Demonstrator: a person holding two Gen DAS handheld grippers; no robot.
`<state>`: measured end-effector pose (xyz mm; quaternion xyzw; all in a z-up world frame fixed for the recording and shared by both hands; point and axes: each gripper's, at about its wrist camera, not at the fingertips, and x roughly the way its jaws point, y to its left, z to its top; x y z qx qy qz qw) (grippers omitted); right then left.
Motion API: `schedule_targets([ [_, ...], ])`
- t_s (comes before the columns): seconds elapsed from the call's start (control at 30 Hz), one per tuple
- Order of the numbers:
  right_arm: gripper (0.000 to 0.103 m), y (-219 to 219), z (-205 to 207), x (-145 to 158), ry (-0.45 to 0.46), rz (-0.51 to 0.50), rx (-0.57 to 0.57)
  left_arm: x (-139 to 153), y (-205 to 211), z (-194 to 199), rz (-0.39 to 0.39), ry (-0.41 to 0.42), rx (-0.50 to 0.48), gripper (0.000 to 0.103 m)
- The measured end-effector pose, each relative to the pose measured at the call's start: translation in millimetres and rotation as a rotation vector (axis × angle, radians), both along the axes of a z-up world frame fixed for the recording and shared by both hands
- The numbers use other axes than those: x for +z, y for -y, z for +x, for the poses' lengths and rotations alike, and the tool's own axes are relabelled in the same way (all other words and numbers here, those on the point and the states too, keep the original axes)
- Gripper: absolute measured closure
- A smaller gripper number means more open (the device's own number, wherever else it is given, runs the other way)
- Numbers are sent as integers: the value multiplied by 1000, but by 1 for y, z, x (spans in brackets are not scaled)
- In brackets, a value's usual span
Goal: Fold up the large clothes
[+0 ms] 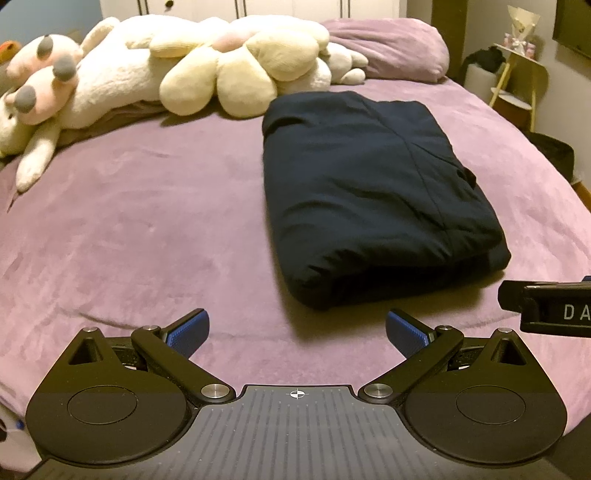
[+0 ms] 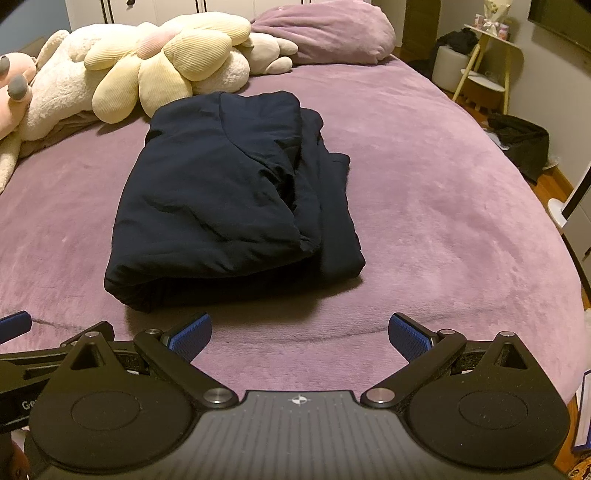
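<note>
A dark navy garment point(image 1: 373, 195) lies folded into a thick rectangle on the purple bedspread point(image 1: 147, 221). In the right wrist view the same garment point(image 2: 229, 206) shows stacked layers along its right side. My left gripper point(image 1: 297, 332) hovers just short of the garment's near edge, open, with nothing between its blue pads point(image 1: 188, 332). My right gripper point(image 2: 301, 334) is also open and empty, a little back from the garment's near right corner. The right gripper's body point(image 1: 550, 308) shows at the left view's right edge, and the left gripper's blue pad point(image 2: 14, 326) at the right view's left edge.
Cream and white plush toys point(image 1: 166, 70) and a flower cushion point(image 2: 166, 62) lie across the head of the bed beside a purple pillow point(image 2: 325, 29). A small side table point(image 2: 487, 62), a white stool point(image 2: 448, 66) and a dark bag point(image 2: 521, 144) stand right of the bed.
</note>
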<state>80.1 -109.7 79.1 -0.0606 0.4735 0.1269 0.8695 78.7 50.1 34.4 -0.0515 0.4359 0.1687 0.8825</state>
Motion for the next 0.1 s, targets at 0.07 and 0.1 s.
schedule_targets([
  [0.07,1,1,0,0,-1,0,-1,0,1,1,5,-5,0,0],
  [0.1,1,1,0,0,-1,0,0,-1,0,1,4,-8,-1,0],
])
